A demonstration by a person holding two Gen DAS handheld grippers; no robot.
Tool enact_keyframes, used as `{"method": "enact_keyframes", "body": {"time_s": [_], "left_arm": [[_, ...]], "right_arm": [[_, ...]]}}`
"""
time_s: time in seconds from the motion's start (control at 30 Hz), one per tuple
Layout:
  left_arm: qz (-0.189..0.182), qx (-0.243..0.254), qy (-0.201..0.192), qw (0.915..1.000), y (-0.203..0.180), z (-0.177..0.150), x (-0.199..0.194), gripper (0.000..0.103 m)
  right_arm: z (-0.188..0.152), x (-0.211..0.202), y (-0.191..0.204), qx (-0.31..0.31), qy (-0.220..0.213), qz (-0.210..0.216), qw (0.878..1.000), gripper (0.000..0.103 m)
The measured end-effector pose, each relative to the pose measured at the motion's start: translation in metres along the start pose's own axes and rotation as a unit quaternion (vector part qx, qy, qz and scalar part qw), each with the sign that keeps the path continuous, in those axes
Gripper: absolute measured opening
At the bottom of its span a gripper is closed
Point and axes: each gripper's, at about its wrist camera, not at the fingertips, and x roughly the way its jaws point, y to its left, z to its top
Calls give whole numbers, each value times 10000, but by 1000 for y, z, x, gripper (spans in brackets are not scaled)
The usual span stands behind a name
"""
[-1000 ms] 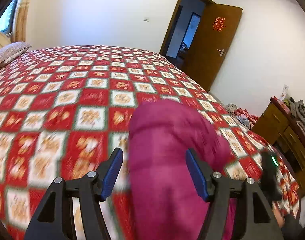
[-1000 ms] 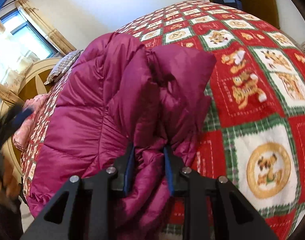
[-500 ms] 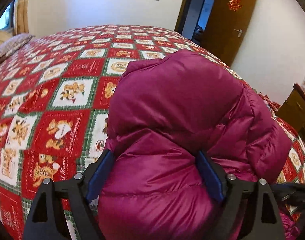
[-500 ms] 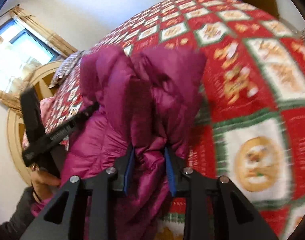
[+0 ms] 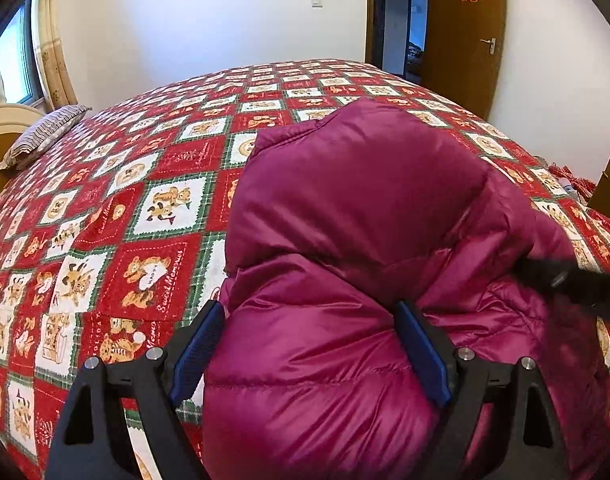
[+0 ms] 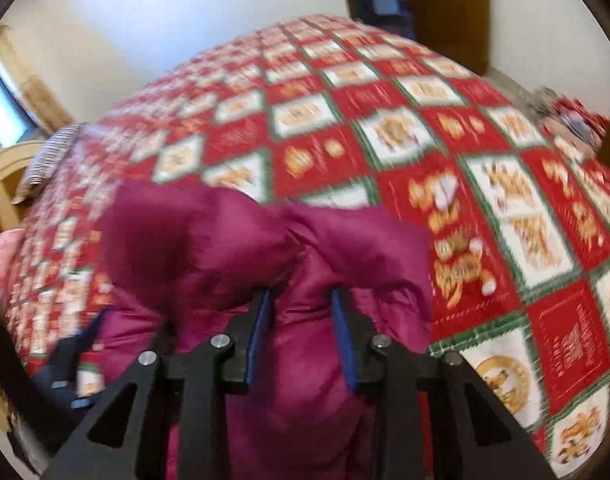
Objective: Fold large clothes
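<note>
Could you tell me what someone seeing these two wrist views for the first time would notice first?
The shiny magenta puffer jacket fills the near foreground, bunched on the bed between both grippers. Beneath it spreads a red, green and white teddy-bear quilt that covers the whole bed. The right hand-held gripper pinches a fold of the jacket, while the left hand-held gripper straddles a thick padded roll with its jaws wide.

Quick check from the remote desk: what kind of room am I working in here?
Almost certainly a home bedroom. A large bed with a red teddy-bear quilt fills the view, a striped pillow lies by a curved headboard, and a wooden door stands open behind. The magenta puffer jacket lies on the quilt.
</note>
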Motion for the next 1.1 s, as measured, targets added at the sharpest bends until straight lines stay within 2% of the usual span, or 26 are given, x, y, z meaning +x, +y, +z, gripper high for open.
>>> {"method": "enact_keyframes", "body": {"time_s": [0.2, 0.33, 0.43, 0.47, 0.6, 0.73, 0.77, 0.87, 1.03, 1.1], "left_arm": [[-23, -161, 147, 9998, 3, 4, 11, 88], [-106, -295, 290, 9991, 6, 7, 16, 88], [-376, -141, 510, 9979, 8, 14, 14, 88], [-442, -82, 488, 9978, 10, 19, 10, 87], [-237, 111, -153, 9995, 14, 55, -7, 87], [-241, 170, 162, 9994, 6, 82, 34, 87], [-194, 155, 301, 9992, 3, 82, 50, 88], [-388, -146, 571, 9975, 6, 74, 78, 89], [-740, -525, 752, 9930, 12, 64, 99, 92], [-496, -374, 668, 9958, 4, 63, 100, 93]], "right_arm": [[-8, 21, -11, -97, -291, 22, 9995, 34], [-10, 31, -4, -378, -583, -19, 9976, 35], [-13, 30, -3, -501, -623, 3, 9968, 35], [-14, 29, -4, -539, -626, 29, 9966, 35], [-16, 30, -3, -587, -680, 37, 9960, 35], [-18, 29, -3, -570, -717, 62, 9958, 35], [-18, 29, -4, -555, -724, 88, 9958, 35], [-19, 28, -8, -463, -751, 208, 9959, 35], [-17, 30, -9, -415, -780, 302, 9956, 35], [-15, 32, -9, -423, -788, 307, 9955, 35]]}}
